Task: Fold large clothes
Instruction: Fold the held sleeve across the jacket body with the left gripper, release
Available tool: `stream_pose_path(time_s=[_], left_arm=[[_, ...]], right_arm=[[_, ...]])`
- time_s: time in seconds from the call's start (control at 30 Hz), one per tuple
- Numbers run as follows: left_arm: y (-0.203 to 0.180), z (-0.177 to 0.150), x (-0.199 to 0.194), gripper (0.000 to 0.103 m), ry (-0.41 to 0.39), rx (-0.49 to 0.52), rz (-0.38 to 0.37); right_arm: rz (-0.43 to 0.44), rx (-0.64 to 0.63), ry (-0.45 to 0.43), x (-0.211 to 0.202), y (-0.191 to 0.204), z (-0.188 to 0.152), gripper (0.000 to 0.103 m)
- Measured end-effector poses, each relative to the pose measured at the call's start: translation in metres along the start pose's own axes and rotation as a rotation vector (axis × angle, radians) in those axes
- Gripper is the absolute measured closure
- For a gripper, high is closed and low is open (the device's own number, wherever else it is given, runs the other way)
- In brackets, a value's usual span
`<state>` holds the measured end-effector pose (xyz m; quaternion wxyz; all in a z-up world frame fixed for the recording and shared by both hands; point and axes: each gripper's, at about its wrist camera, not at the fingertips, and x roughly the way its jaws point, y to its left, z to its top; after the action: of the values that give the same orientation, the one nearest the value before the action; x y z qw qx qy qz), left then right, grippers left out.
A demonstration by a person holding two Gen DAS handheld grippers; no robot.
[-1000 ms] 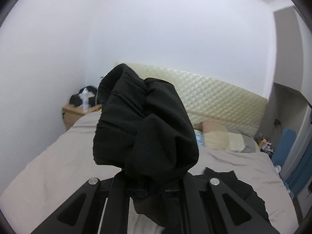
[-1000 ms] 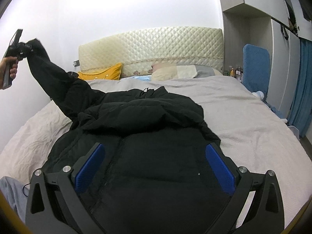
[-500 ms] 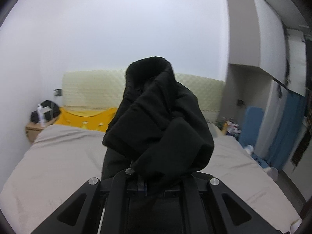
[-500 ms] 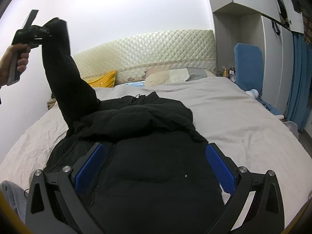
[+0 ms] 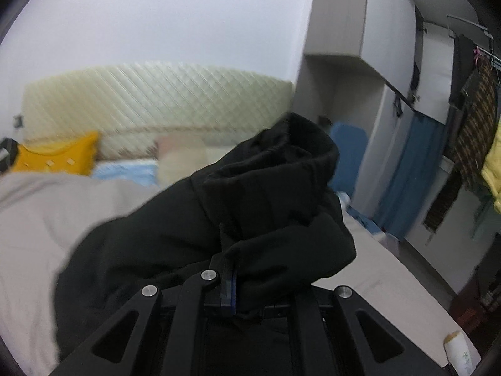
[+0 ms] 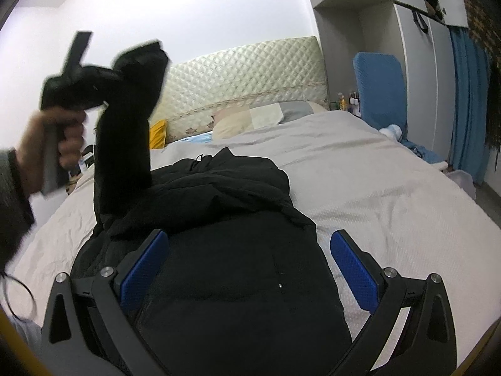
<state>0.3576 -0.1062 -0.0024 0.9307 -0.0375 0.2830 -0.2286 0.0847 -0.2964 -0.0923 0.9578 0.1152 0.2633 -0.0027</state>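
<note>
A large black padded jacket (image 6: 225,250) lies spread on the grey bed (image 6: 391,194). My left gripper (image 5: 247,288) is shut on the jacket's sleeve cuff (image 5: 275,194) and holds it high above the bed. In the right wrist view the same sleeve (image 6: 125,131) rises steeply from the jacket's left side to the left gripper (image 6: 78,84). My right gripper (image 6: 247,269) is open, its blue pads either side of the jacket's lower body, holding nothing.
A quilted cream headboard (image 6: 250,75), a yellow cushion (image 5: 56,156) and pillows (image 6: 263,116) sit at the bed's far end. A blue chair (image 6: 382,87), blue curtain (image 6: 469,100) and wardrobe (image 5: 360,31) stand on the right. Clothes (image 5: 476,119) hang at far right.
My left gripper has swung the sleeve up and rightward over the jacket; its view has turned from the left wall to the wardrobe side. My right gripper has stayed open over the jacket.
</note>
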Motion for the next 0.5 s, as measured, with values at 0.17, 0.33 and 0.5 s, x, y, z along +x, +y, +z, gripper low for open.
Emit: stream_pose_path(time_s=[0.17,0.33,0.5], left_arm=[[-0.023,-0.048,0.065,0.095,0.104,0.015,-0.025],[-0.036,-0.093,0.122,0.096,0.197,0.053,-0.009],[-0.038,-0.128,0.168,0.096,0.301,0.101,0.021]], right_arm=[[-0.006,0.046,0.016,0.01,-0.01,-0.001,0.0],[-0.012,0.081,0.033,0.022,-0.019,-0.004,0.0],[-0.021,0.102,0.053,0.036,-0.03,-0.006,0.0]])
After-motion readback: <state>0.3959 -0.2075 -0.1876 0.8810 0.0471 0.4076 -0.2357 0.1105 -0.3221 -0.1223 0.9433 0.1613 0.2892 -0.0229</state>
